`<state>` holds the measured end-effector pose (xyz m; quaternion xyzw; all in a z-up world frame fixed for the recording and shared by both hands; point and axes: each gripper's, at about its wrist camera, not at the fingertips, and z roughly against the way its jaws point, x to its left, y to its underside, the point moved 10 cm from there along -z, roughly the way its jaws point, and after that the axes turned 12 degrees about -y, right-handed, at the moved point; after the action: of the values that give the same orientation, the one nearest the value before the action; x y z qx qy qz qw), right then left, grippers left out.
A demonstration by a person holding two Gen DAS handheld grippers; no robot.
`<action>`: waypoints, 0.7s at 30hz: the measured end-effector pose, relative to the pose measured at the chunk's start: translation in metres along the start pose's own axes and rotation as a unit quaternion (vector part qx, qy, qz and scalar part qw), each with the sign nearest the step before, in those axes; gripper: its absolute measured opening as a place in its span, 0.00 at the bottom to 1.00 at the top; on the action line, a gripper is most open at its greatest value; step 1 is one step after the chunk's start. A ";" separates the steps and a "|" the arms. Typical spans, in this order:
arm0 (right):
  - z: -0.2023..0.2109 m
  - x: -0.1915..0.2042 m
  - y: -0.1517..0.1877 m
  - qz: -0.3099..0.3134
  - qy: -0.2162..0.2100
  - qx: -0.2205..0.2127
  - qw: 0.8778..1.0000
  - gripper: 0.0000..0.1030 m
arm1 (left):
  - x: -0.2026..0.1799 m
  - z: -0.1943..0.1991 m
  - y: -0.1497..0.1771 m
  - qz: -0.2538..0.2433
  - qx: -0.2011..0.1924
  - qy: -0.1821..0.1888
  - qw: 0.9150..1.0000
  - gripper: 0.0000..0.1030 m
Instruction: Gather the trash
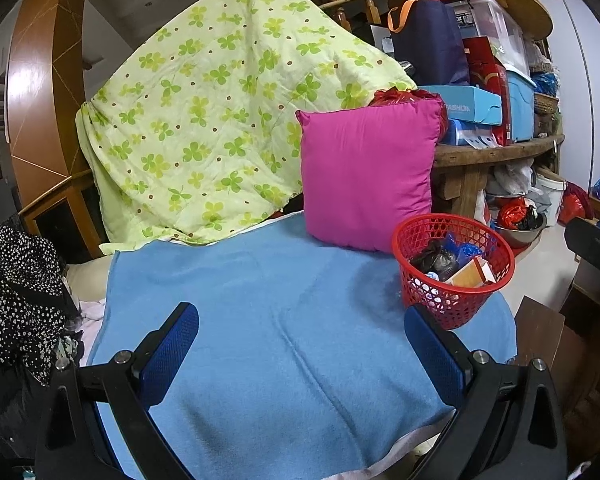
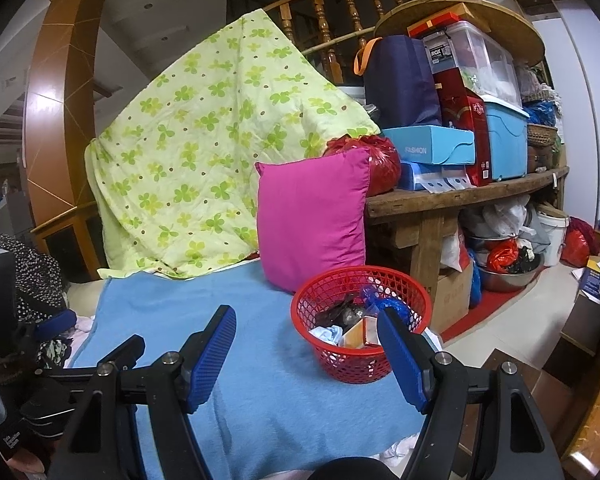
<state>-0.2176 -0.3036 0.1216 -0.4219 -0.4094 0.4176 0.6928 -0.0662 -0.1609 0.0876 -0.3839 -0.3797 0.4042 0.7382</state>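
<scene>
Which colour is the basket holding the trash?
Red basket; it shows best in the right wrist view.

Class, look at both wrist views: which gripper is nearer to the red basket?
Right. The right gripper has one finger overlapping the red basket rim; the left gripper is open over the blue towel, basket off to its right.

- Left hand-held gripper (image 1: 300, 344): black angular plastic frame, two flat fingers faced with blue textured pads (image 1: 171, 354), and round silver screws at the joints.
- Right hand-held gripper (image 2: 308, 356): the same black frame, blue ribbed pads (image 2: 212, 356) and silver screws.
</scene>
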 end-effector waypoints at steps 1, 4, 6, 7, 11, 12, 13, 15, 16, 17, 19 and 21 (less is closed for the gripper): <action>0.001 0.001 0.000 0.001 -0.001 0.000 1.000 0.74 | 0.000 0.001 0.000 0.000 -0.001 0.000 1.000 0.99; 0.004 0.005 -0.002 0.004 -0.002 -0.003 1.000 0.74 | 0.003 0.005 -0.001 0.001 -0.004 0.001 1.000 0.99; 0.005 0.007 -0.004 0.006 -0.003 -0.005 1.000 0.74 | 0.004 0.008 -0.002 0.002 -0.007 0.001 1.000 0.99; 0.006 0.009 -0.005 0.008 -0.003 -0.006 1.000 0.74 | 0.005 0.009 -0.003 0.002 -0.008 0.001 1.000 0.99; 0.009 0.012 -0.008 0.011 -0.004 -0.008 1.000 0.74 | 0.010 0.013 -0.003 0.006 -0.012 0.002 1.000 0.99; 0.009 0.013 -0.009 0.013 -0.004 -0.008 1.000 0.74 | 0.011 0.014 -0.003 0.006 -0.012 0.002 1.000 0.99; 0.010 0.015 -0.009 0.014 -0.004 -0.009 1.000 0.74 | 0.012 0.014 -0.003 0.007 -0.012 0.003 1.000 0.99; 0.010 0.015 -0.010 0.015 -0.005 -0.009 1.000 0.74 | 0.013 0.015 -0.004 0.008 -0.013 0.002 1.000 0.99; 0.010 0.017 -0.010 0.016 -0.005 -0.008 1.000 0.74 | 0.014 0.015 -0.003 0.009 -0.013 0.002 1.000 0.99; 0.010 0.018 -0.010 0.017 -0.006 -0.008 1.000 0.74 | 0.014 0.015 -0.003 0.010 -0.013 0.002 1.000 0.99; 0.009 0.020 -0.012 0.020 -0.007 -0.007 1.000 0.74 | 0.014 0.015 -0.003 0.011 -0.012 0.001 1.000 0.99; 0.008 0.022 -0.012 0.022 -0.007 -0.006 1.000 0.74 | 0.016 0.015 -0.003 0.013 -0.011 0.002 1.000 0.99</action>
<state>-0.2155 -0.2852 0.1393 -0.4320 -0.4077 0.4331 0.6780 -0.0723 -0.1436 0.1002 -0.3978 -0.3779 0.4090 0.7291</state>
